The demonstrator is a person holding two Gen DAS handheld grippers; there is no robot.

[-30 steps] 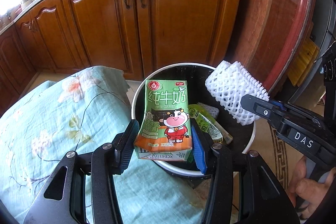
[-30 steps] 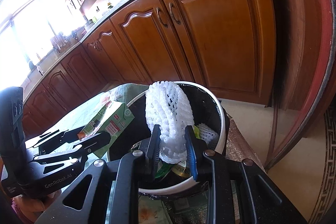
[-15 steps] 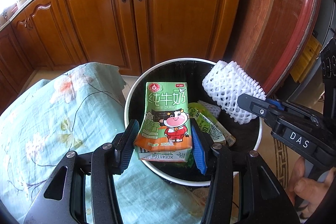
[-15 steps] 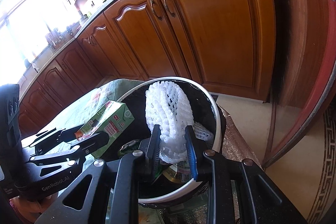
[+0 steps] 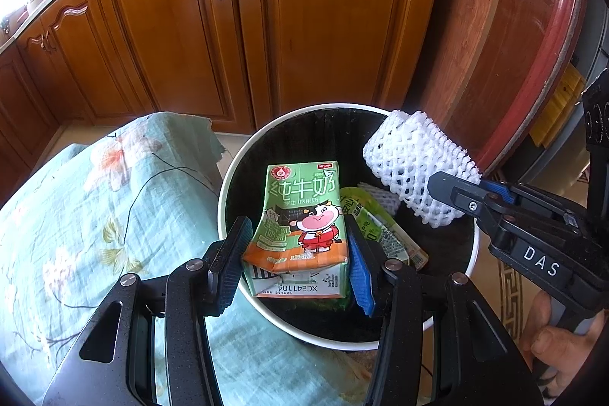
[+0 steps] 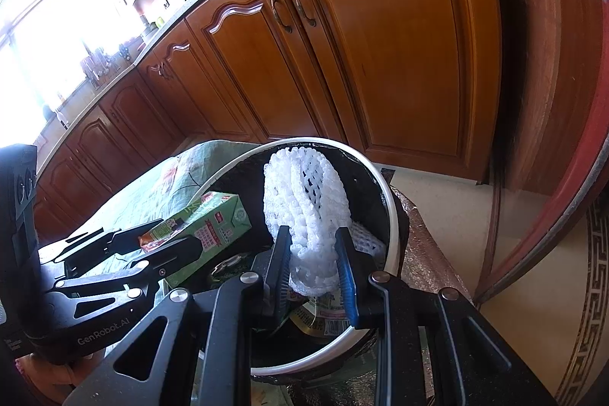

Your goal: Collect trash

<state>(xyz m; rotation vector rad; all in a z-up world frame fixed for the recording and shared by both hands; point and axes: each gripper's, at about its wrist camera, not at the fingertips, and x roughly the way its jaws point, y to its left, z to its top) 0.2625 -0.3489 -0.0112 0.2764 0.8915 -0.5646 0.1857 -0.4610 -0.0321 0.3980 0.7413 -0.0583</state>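
Left gripper (image 5: 297,261) — jaws closed on a green milk carton (image 5: 300,227), held over the near rim of the white-rimmed trash bin (image 5: 228,177). Right gripper (image 6: 312,269) — jaws clamped on a white foam fruit net (image 6: 304,200), above the bin's open mouth. Inside the bin: a green wrapper (image 5: 377,227) and another foam net piece (image 6: 365,238). A floral cloth (image 5: 95,215) lies just beside the bin, wooden cabinets (image 5: 304,25) behind.

Both wrist views close above trash bin (image 5: 228,177) (image 6: 384,193), angled down toward cabinets (image 5: 335,25) (image 6: 399,44); bin shared.
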